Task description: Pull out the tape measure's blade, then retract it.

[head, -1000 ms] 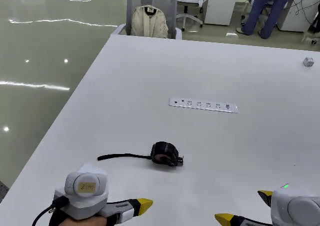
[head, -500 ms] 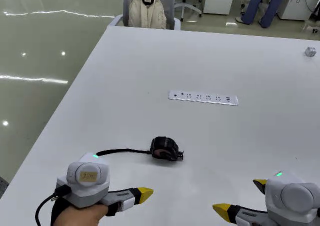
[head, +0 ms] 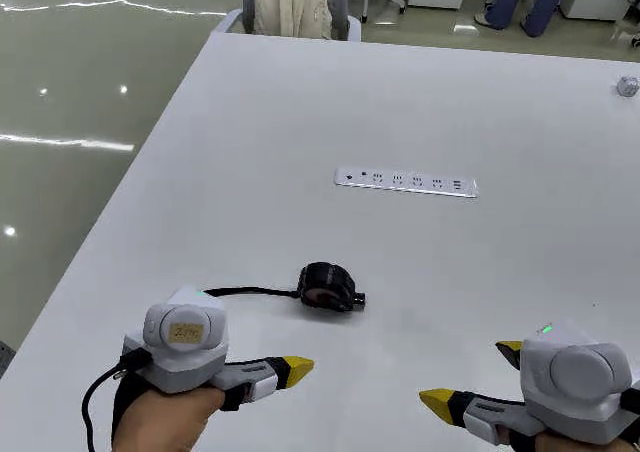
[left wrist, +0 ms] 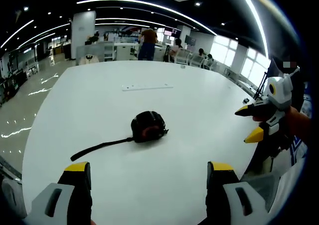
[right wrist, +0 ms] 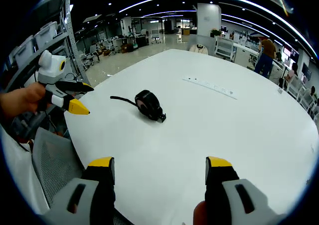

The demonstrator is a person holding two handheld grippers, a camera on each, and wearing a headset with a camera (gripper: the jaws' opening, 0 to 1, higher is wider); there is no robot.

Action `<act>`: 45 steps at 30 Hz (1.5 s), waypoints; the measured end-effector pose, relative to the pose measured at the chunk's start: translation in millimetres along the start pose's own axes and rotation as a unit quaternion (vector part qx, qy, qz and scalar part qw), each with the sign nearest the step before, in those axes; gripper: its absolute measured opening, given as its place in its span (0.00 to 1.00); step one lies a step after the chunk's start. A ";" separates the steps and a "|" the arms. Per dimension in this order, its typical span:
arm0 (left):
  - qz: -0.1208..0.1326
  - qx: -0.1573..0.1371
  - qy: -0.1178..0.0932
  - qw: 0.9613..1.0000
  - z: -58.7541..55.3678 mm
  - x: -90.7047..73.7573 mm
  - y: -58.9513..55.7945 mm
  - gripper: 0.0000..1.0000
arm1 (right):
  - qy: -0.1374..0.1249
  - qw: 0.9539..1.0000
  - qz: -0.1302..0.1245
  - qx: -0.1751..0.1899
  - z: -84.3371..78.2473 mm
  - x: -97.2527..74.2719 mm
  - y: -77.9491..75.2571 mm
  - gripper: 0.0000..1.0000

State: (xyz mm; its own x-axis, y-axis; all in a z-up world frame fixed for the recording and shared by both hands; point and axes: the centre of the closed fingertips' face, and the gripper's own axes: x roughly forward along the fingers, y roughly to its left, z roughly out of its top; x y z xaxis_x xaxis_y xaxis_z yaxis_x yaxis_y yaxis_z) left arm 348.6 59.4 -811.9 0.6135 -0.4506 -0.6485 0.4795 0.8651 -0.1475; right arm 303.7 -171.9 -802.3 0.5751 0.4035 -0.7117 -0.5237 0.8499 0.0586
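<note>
A black tape measure (head: pixel 328 288) lies on the white table (head: pixel 300 112), its black wrist strap (head: pixel 240 292) trailing to the left and its blade pulled in. It also lies ahead of both grippers in the left gripper view (left wrist: pixel 148 126) and the right gripper view (right wrist: pixel 148 104). My left gripper (head: pixel 290 369) (left wrist: pixel 148 170) hovers near the table's front, left of the tape and apart from it, jaws open and empty. My right gripper (head: pixel 472 377) (right wrist: pixel 159 163) hovers at the front right, also open and empty. Each gripper faces the other across the tape.
A white power strip (head: pixel 405 182) lies flat beyond the tape measure. A small grey object (head: pixel 627 86) sits at the far right of the table. A chair with a cream jacket (head: pixel 290 2) stands at the far edge. The table's left edge (head: pixel 130 182) drops to shiny floor.
The head view has tilted, so everything sits a little differently in the picture. Both grippers have come slightly further into view. The tape measure keeps its place by the power strip.
</note>
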 end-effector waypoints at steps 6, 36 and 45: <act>-0.002 0.001 0.002 1.000 1.6 6.2 0.0 0.93 | 0.001 1.000 0.006 -0.009 4.7 6.2 -2.0 0.74; -0.034 0.053 0.022 0.998 12.2 40.5 4.8 0.86 | 0.010 0.998 0.032 -0.047 22.7 41.1 -4.0 0.70; -0.041 0.070 0.026 0.996 16.8 50.4 8.4 0.85 | 0.011 0.997 0.042 -0.067 31.3 52.7 -3.8 0.68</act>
State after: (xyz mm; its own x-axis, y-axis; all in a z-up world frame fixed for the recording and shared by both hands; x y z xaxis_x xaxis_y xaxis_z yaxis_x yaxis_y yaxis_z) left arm 394.0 40.2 -833.3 0.5371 -0.5032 -0.6770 0.6116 0.7850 -0.0982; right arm 355.8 -143.2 -818.1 0.5124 0.4630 -0.7232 -0.6494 0.7599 0.0264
